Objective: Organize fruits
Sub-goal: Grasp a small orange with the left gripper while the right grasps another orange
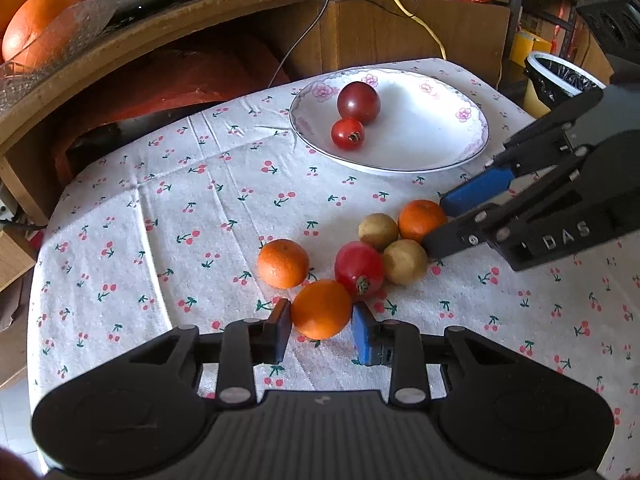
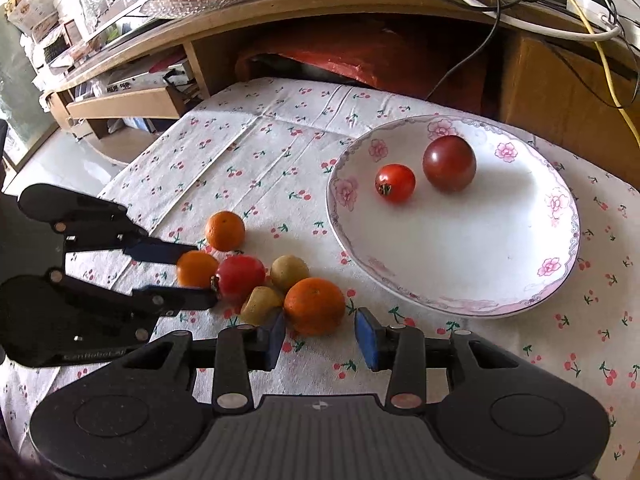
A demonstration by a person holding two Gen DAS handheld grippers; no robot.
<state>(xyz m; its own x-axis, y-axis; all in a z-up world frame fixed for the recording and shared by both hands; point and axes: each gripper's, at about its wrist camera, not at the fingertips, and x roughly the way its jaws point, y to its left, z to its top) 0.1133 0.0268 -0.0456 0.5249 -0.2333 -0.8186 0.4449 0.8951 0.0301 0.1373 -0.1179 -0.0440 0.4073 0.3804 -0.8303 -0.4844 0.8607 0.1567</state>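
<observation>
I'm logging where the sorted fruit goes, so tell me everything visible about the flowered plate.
The plate is round, shallow, glossy white, ceramic-looking, with pink flowers and a thin dark line round the rim. It lies flat on the cherry-print cloth, beyond the loose fruit. Two red tomato-like fruits rest in it, a larger dark one and a smaller bright one. Neither gripper touches it.

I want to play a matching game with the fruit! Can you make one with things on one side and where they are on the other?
Things:
1. Dark red tomato
2. Orange nearest the left gripper
3. Two brownish-green fruits
4. Big oranges

Places:
A. In the glass dish on the wooden shelf
B. Between the left gripper's fingers
C. On the flowered plate
D. In the fruit cluster on the cherry-print cloth

Pairs: 1-C, 2-B, 3-D, 4-A
</observation>
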